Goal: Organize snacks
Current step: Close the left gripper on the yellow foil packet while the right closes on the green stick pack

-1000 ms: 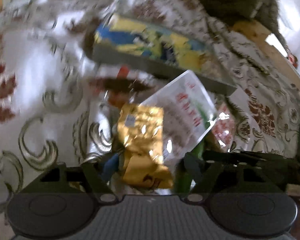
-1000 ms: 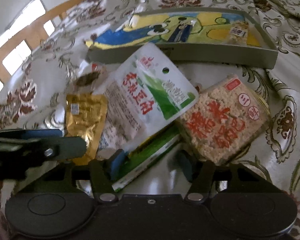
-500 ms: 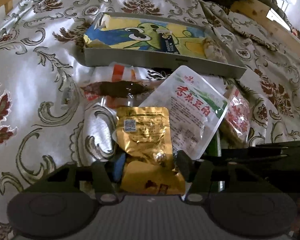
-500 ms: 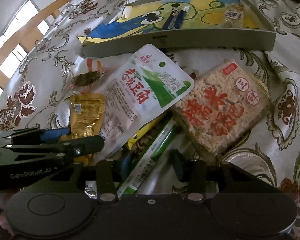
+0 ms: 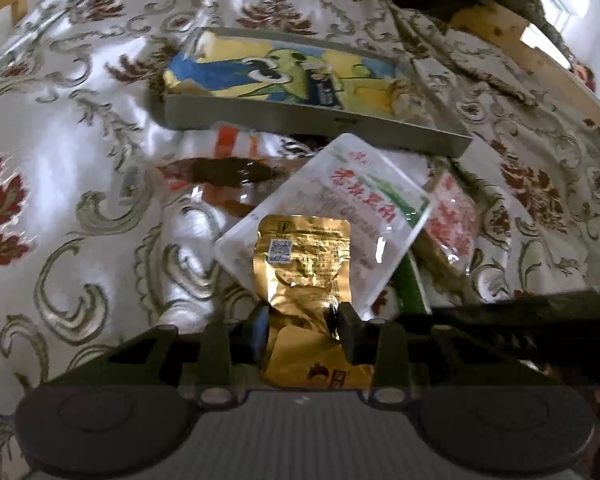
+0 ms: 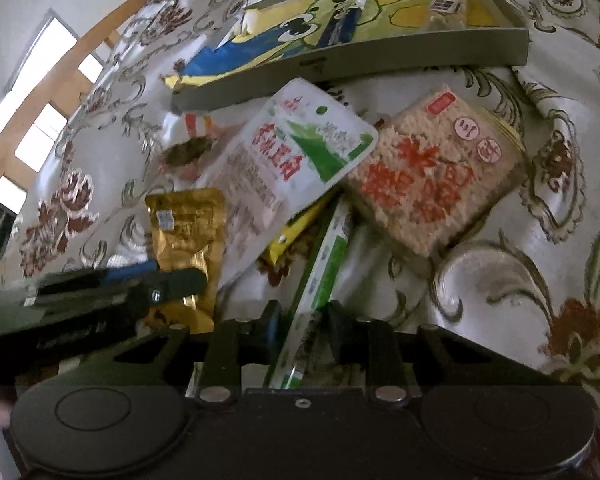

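A pile of snack packets lies on a patterned cloth in front of a grey tray (image 5: 312, 118) with a cartoon liner. My left gripper (image 5: 302, 330) is shut on the gold foil packet (image 5: 302, 264), which also shows in the right wrist view (image 6: 188, 232). My right gripper (image 6: 300, 328) is shut on the long green and white stick packet (image 6: 324, 268). A white pouch with red letters and green print (image 6: 296, 152) lies over the pile. A rice cracker block (image 6: 432, 172) lies to its right. A yellow packet (image 6: 296, 228) peeks out under the pouch.
A clear packet with a dark brown snack (image 5: 224, 170) lies left of the pouch, near the tray's front wall (image 6: 340, 68). A small wrapped snack (image 6: 446, 8) lies in the tray. A wooden rail (image 5: 540, 46) runs along the far right edge.
Both grippers have closed: the left on the gold foil packet, the right on the green stick packet. The right gripper moved forward over the stick packet.
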Motion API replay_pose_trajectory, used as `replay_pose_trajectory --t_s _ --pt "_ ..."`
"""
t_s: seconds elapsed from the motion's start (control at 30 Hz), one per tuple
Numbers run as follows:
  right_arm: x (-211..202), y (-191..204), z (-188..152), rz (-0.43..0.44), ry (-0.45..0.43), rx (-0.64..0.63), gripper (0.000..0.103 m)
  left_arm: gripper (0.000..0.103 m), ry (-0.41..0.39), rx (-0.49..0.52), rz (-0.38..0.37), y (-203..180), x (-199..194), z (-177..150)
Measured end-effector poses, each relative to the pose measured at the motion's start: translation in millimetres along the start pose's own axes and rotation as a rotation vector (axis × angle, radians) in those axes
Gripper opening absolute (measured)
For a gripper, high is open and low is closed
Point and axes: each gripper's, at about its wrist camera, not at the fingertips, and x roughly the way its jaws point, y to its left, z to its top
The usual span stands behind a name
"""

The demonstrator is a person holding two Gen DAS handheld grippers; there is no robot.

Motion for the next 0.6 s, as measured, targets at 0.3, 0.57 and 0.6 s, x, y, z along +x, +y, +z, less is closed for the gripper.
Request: replay_pose_trajectory --t_s 0.3,0.57,0.6 --pt "-2 -4 -3 -0.002 0.000 0.022 0.022 0.045 -0.001 0.138 0.050 -21 11 -7" --pt "-23 -9 -18 0.025 0.020 0.051 0.020 0.039 -0.002 0.054 0.067 -18 -10 -11" --pt "-24 -9 -20 0.027 0.021 0.051 0.019 0.038 -0.010 0.064 0.075 -20 -14 -13"
